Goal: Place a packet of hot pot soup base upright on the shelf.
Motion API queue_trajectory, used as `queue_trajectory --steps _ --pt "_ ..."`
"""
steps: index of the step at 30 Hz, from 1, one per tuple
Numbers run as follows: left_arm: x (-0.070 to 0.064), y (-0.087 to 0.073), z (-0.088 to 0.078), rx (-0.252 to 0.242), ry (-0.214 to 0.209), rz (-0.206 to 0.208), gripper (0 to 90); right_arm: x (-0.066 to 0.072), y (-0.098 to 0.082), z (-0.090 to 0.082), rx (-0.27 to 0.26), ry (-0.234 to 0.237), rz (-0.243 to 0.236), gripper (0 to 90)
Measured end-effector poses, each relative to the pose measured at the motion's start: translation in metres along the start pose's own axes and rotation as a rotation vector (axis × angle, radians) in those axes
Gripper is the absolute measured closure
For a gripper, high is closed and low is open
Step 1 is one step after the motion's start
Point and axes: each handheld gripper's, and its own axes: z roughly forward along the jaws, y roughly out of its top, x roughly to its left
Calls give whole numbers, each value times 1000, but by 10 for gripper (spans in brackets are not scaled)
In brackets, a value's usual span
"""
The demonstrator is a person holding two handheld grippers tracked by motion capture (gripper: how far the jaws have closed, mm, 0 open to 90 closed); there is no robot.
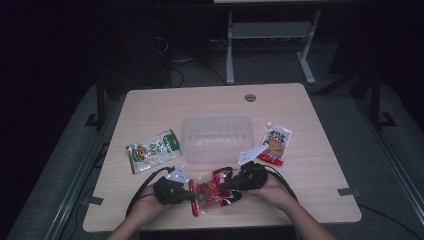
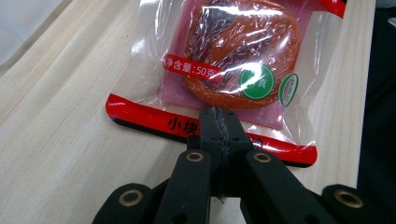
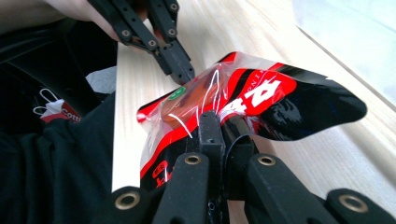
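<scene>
A red and clear snack packet [image 1: 214, 194] with an orange-brown piece inside lies near the table's front edge, between both grippers. My left gripper [image 1: 194, 195] is shut on its red bottom seam [image 2: 154, 122], with the jaw tips [image 2: 219, 122] pressed together over that seam. From the other side, my right gripper [image 1: 223, 186] is shut on the packet's edge, and the red and black end [image 3: 280, 95] bends upward there. In the right gripper view, my right gripper [image 3: 218, 125] pinches the film, and the left gripper [image 3: 183, 73] touches the packet's far end.
A clear plastic tray [image 1: 216, 123] stands mid-table behind the grippers. A green snack packet [image 1: 152, 150] lies to its left and a white and orange spouted pouch [image 1: 276, 144] to its right. The table's front edge [image 1: 220, 225] is close to the hands.
</scene>
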Motion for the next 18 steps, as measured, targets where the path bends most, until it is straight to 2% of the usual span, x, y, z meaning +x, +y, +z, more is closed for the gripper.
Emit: queue_trajectory --steps 4,9,12,14,15,16,17,18 --pt "0 0 0 -4 0 1 899 1 0 0 -24 27 -13 898" --pt "0 0 0 -1 8 -1 899 6 2 0 -67 59 -5 900" --pt "-1 0 -1 7 11 12 898 10 4 0 -75 64 -25 900" --pt "-2 1 -2 -6 20 17 898 12 5 -2 -83 69 -25 900" --pt "-3 2 -5 -37 31 15 898 13 6 -3 -103 76 -30 900" --pt "-3 2 -5 -37 31 15 898 13 6 -3 -103 76 -30 900" --pt "-3 3 -7 -66 34 6 898 15 7 -6 -131 83 -32 900" --pt "-2 4 -11 -74 36 19 898 15 7 -6 -131 83 -32 900"
